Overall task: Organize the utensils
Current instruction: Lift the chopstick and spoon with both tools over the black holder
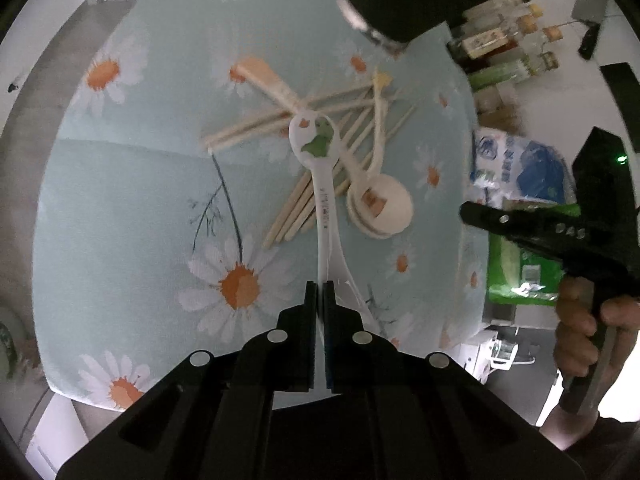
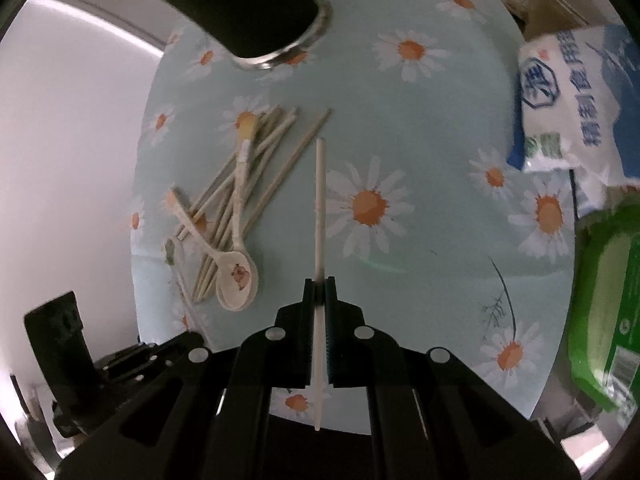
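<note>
- Left gripper [image 1: 320, 286] clamps the handle of the white ceramic spoon with a green print [image 1: 318, 148] — bowl pointing ahead over the pile.
- Right gripper [image 2: 320, 284] pinches one pale wooden chopstick [image 2: 319, 200], lengthwise along its fingers.
- The dark steel-rimmed cup [image 2: 248, 4] lies ahead — nearer the right.

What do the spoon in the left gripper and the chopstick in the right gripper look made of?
Spoon: probably glazed ceramic or melamine; smooth glossy white with a printed green cartoon. Chopstick: likely pale wood or bamboo, though plastic is possible; matte, uniform off-white, no visible shine.
</note>
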Motion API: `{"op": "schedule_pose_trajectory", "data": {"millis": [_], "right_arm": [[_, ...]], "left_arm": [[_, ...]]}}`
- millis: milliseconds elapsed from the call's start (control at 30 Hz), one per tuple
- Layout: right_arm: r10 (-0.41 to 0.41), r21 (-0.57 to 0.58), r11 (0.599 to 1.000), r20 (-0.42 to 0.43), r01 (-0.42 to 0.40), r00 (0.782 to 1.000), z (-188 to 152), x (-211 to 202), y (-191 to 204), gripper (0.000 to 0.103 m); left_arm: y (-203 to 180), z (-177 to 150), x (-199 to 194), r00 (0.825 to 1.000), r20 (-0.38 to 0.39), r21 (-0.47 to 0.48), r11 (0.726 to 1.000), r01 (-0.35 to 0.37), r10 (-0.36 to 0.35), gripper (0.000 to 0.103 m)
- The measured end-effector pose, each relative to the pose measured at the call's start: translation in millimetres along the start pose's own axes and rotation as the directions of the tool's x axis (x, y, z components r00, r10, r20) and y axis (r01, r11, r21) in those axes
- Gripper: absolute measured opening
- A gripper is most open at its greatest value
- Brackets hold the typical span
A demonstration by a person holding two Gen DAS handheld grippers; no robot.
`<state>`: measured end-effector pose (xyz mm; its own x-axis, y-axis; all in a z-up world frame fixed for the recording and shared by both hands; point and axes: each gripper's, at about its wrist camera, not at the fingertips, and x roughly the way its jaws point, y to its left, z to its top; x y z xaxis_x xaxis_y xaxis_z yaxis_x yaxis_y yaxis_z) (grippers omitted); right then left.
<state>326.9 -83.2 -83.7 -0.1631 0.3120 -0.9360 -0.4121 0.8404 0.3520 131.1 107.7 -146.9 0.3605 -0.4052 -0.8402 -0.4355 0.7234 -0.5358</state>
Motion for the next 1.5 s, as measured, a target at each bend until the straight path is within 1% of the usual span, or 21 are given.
{"op": "schedule_pose_trajectory", "data": {"millis": [100,267,333,433,533,633,733,800,833,867,900,967,1033,1133,1200,1233,1267,1333,1400,1433,1500], "right_arm": [[0.02,-0.027,0.999,0.028,-0.019,0.999,2.1,-10.3,4.3,0.006],[0.101,-0.072,0.993,0.116,-0.094,0.988,7.6,-37.8,16.6,0.006],[0.126,-0.1,0.989,0.162,-0.111,0.979,8.4,-50.7,24.7,0.006],[0.129,-0.138,0.985,0.23,-0.098,0.965,9.8,-67.3,34.6,0.006],[0.157,-0.168,0.979,0.285,-0.112,0.946,12.7,-81.1,43.1,0.006],[0.165,-0.203,0.975,0.358,-0.096,0.919,15.6,-91.2,54.8,0.006],[0.17,-0.239,0.969,0.454,-0.065,0.875,15.9,-109.4,62.8,0.006],[0.188,-0.266,0.963,0.529,-0.049,0.828,17.5,-121.3,69.6,0.006],[0.182,-0.27,0.962,0.573,-0.025,0.799,18.2,-128.8,71.9,0.006],[0.184,-0.276,0.961,0.598,-0.015,0.78,20.3,-131.5,74.2,0.006],[0.196,-0.287,0.958,0.633,-0.008,0.749,22.1,-136.9,76.1,0.006],[0.202,-0.287,0.958,0.681,0.003,0.704,25.9,-143.2,78.6,0.006],[0.23,-0.307,0.952,0.736,0.01,0.637,28.8,-153.1,80.3,0.006],[0.244,-0.309,0.951,0.791,0.022,0.56,38.1,-161.6,82.1,0.006],[0.249,-0.307,0.951,0.808,0.022,0.533,47.0,-165.5,82.8,0.006],[0.254,-0.311,0.95,0.82,0.027,0.512,51.3,-168.0,83.2,0.006],[0.251,-0.309,0.95,0.83,0.036,0.499,54.6,-172.0,83.7,0.006],[0.253,-0.309,0.95,0.844,0.043,0.472,62.9,-179.3,85.7,0.006],[0.249,-0.304,0.952,0.854,0.049,0.456,72.0,-184.0,87.0,0.006],[0.245,-0.3,0.953,0.858,0.053,0.452,77.7,-185.1,87.6,0.006],[0.239,-0.294,0.954,0.862,0.055,0.448,88.8,-186.2,86.0,0.006]], "left_arm": [[-8.3,4.8,-14.9,0.998,0.055,0.027,1.0,-0.012,0.011,0.002],[-21.1,20.7,-43.5,0.987,0.159,0.071,0.997,-0.017,0.006,0.002],[-28.9,28.5,-54.4,0.98,0.201,0.109,0.994,-0.03,0.007,0.002],[-40.7,38.8,-66.0,0.969,0.248,0.175,0.984,-0.044,-0.001,0.002],[-51.1,50.1,-78.4,0.956,0.293,0.234,0.971,-0.051,-0.02,0.002],[-63.3,63.1,-90.2,0.944,0.327,0.295,0.954,-0.051,-0.051,0.002],[-75.6,75.7,-100.2,0.929,0.361,0.36,0.931,-0.063,-0.077,0.002],[-82.0,83.4,-104.7,0.92,0.38,0.392,0.917,-0.068,-0.095,0.002],[-85.3,87.0,-107.1,0.914,0.391,0.407,0.911,-0.068,-0.107,0.002],[-88.9,93.0,-110.2,0.907,0.404,0.422,0.904,-0.07,-0.118,0.002],[-90.8,97.9,-113.3,0.903,0.41,0.432,0.899,-0.072,-0.125,0.002],[-97.8,105.5,-118.1,0.89,0.431,0.461,0.884,-0.078,-0.146,0.002],[-104.6,114.4,-123.3,0.873,0.459,0.49,0.866,-0.096,-0.162,0.002],[-112.1,127.3,-127.3,0.854,0.49,0.505,0.855,-0.115,-0.175,0.002],[-119.3,132.2,-130.8,0.834,0.522,0.519,0.843,-0.142,-0.18,0.002],[-122.1,133.6,-133.6,0.819,0.543,0.528,0.833,-0.163,-0.184,0.002],[-126.5,136.3,-136.8,0.8,0.569,0.537,0.823,-0.186,-0.191,0.002],[-131.9,144.6,-138.5,0.78,0.592,0.549,0.81,-0.206,-0.203,0.002],[-136.1,152.0,-138.2,0.762,0.612,0.558,0.799,-0.226,-0.212,0.002],[-138.8,157.1,-137.8,0.748,0.625,0.563,0.792,-0.235,-0.223,0.002],[-142.5,165.2,-136.1,0.732,0.641,0.57,0.782,-0.251,-0.232,0.002]]}}
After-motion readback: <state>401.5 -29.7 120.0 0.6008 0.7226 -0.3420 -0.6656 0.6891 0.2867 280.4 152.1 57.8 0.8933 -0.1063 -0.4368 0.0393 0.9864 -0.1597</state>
